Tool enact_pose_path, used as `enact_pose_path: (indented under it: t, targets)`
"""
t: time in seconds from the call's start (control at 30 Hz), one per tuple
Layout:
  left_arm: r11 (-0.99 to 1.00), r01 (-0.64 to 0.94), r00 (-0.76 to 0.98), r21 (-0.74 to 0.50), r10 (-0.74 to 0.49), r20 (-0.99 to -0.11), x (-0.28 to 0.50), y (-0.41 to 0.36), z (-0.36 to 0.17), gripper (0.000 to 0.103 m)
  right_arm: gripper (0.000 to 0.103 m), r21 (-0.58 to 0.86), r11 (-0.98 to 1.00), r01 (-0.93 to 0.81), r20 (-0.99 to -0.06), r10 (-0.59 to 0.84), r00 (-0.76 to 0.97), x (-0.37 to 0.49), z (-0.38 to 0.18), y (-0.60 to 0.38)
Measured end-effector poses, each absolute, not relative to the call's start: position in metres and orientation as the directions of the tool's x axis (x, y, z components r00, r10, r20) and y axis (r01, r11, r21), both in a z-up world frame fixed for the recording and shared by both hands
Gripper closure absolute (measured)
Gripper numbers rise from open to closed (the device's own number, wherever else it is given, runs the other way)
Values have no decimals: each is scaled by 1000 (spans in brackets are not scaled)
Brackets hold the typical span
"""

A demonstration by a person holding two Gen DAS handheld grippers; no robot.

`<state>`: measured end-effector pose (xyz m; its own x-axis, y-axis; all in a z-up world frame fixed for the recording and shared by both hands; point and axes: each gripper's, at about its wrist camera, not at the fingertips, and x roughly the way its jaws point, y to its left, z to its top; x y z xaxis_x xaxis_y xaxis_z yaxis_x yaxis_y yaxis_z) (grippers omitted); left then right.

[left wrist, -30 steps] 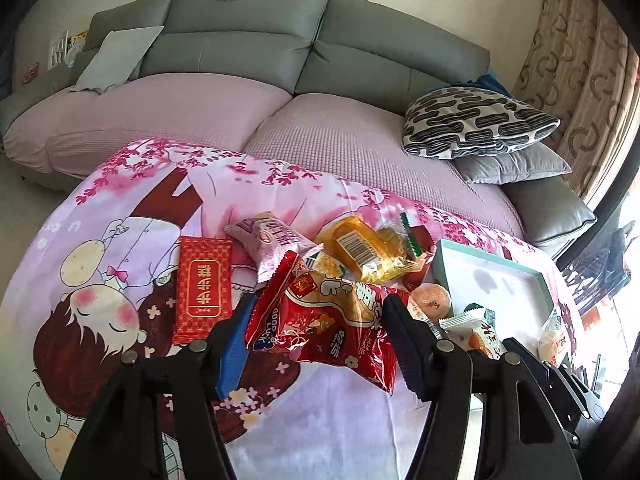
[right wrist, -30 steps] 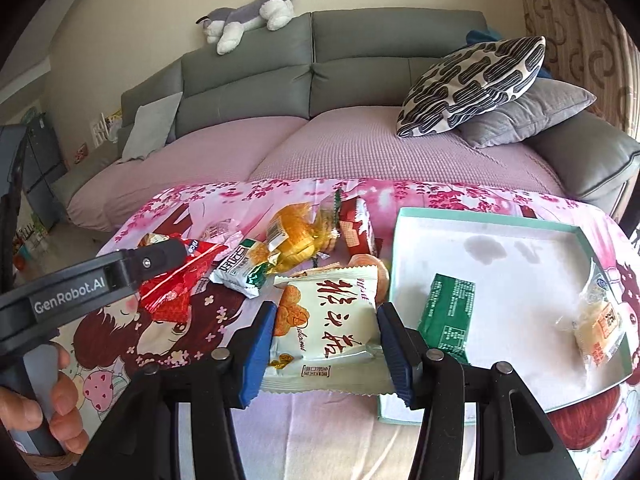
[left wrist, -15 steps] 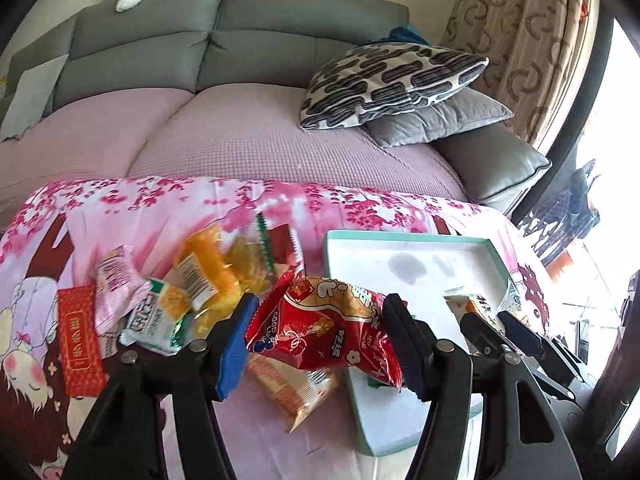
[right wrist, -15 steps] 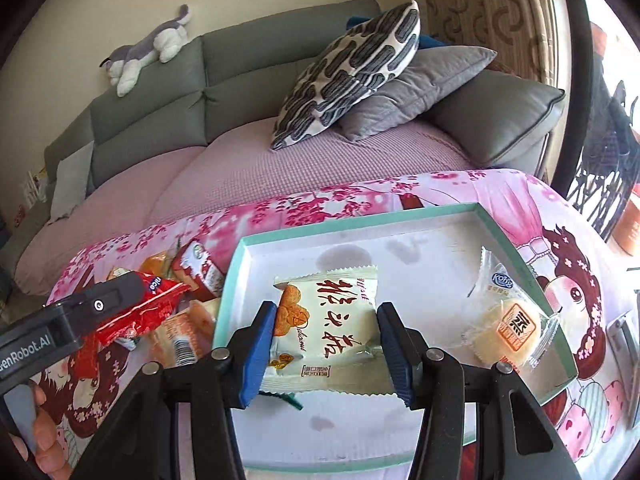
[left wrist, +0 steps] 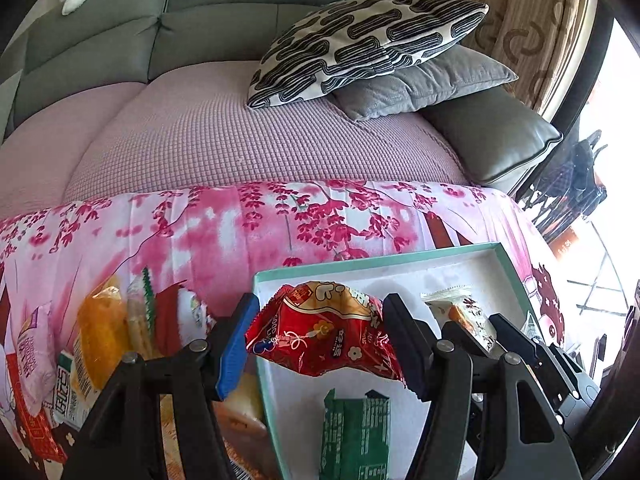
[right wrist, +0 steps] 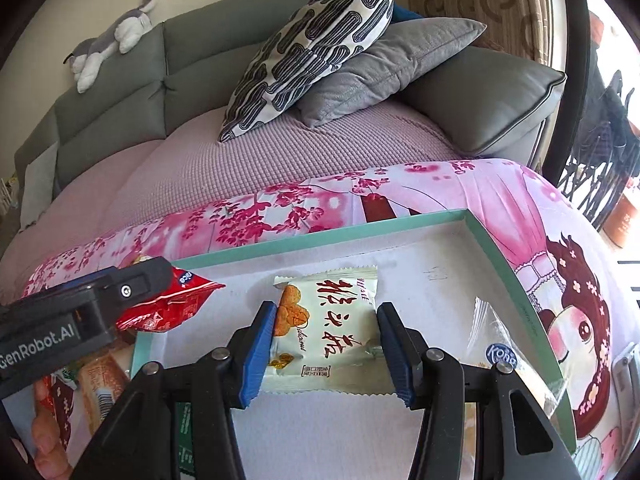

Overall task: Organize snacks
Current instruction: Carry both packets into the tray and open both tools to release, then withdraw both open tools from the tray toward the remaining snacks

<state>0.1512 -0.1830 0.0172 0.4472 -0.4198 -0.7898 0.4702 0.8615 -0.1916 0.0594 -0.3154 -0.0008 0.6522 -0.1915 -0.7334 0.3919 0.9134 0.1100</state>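
Your left gripper (left wrist: 320,344) had its jaws clamped on a red packet (left wrist: 324,332), held above the near-left part of the tray (left wrist: 372,262). Your right gripper (right wrist: 326,350) had its jaws pressed on a white packet (right wrist: 332,336), held over the middle of the tray. A green packet (left wrist: 356,436) lay in the tray below the red one, and a clear-wrapped cake (right wrist: 496,344) lay at the tray's right side. More snacks (left wrist: 100,336) stayed in a heap left of the tray on the pink cloth (left wrist: 240,224) over the tabletop. The sofa (left wrist: 200,140) stood beyond.
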Motion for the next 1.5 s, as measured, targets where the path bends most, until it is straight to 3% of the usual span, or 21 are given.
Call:
enact_pose_path:
  t: [0.47, 0.6, 0.7, 0.8, 1.2, 1.5]
  targets:
    - [855, 487, 394, -179, -398, -828, 167, -215, -2, 38, 48, 92, 914, 395, -766, -188, 614, 80, -19, -332]
    - [859, 481, 403, -177, -396, -825, 160, -209, 9, 38, 41, 97, 916, 390, -765, -182, 617, 77, -14, -330]
    - [869, 460, 416, -184, -393, -820, 152, -196, 19, 37, 33, 101, 916, 389, -758, -183, 626, 69, -7, -328]
    - [888, 426, 441, -174, -371, -817, 142, -177, 25, 28, 30, 108, 917, 385, -750, -179, 637, 55, 1, -322]
    - [947, 287, 530, -143, -281, -800, 93, -86, 27, 27, 30, 105, 914, 392, -735, -194, 649, 0, 24, -285]
    - [962, 228, 564, -150, -256, -785, 89, -63, 16, 26, 29, 91, 925, 368, -728, -191, 659, -1, 21, -271]
